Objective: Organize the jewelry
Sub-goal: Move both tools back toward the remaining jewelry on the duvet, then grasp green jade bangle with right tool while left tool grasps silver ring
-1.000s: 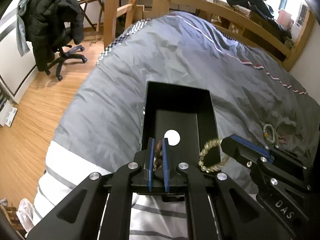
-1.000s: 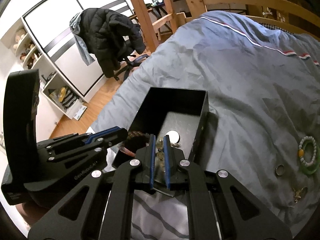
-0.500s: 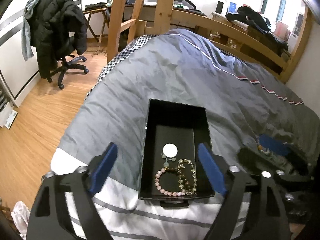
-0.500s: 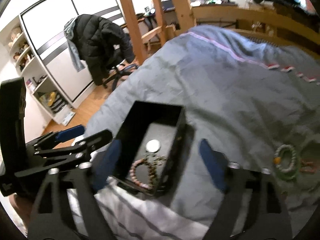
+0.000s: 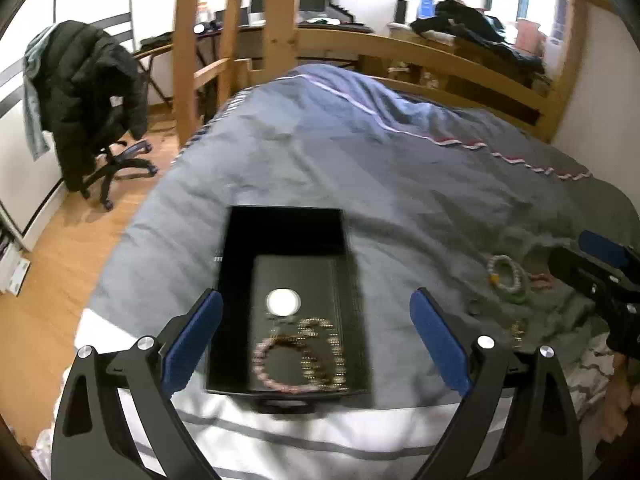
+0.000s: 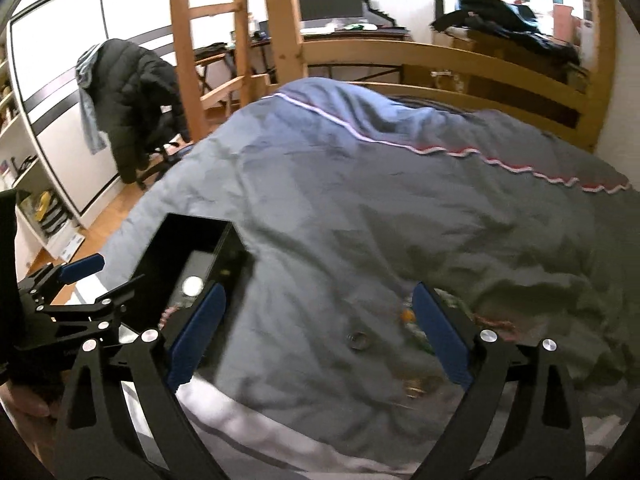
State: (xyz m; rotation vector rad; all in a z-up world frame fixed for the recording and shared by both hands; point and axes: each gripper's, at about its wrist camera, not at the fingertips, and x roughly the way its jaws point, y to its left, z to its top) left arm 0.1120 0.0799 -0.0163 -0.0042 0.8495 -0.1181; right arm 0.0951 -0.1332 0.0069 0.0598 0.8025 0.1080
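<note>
A black open box (image 5: 240, 264) lies on the grey duvet; it also shows in the right wrist view (image 6: 168, 256). Inside are a pink bead bracelet (image 5: 260, 364), a gold bead bracelet (image 5: 332, 344) and a white disc (image 5: 282, 301). My left gripper (image 5: 316, 340) is open and empty above the box's near end. My right gripper (image 6: 318, 332) is open and empty over the duvet right of the box. A white and green bracelet (image 5: 506, 276), a ring (image 6: 357, 339) and small gold pieces (image 6: 418, 386) lie loose on the duvet.
The duvet (image 5: 360, 168) covers a wooden bunk bed (image 5: 420, 52). An office chair with a black jacket (image 5: 92, 92) stands on the wood floor at left. White shelves (image 6: 36, 192) line the left wall.
Both grippers opened and let their bracelets go into the box. The left gripper has drawn back from the box. The right gripper has swung right toward the loose jewelry.
</note>
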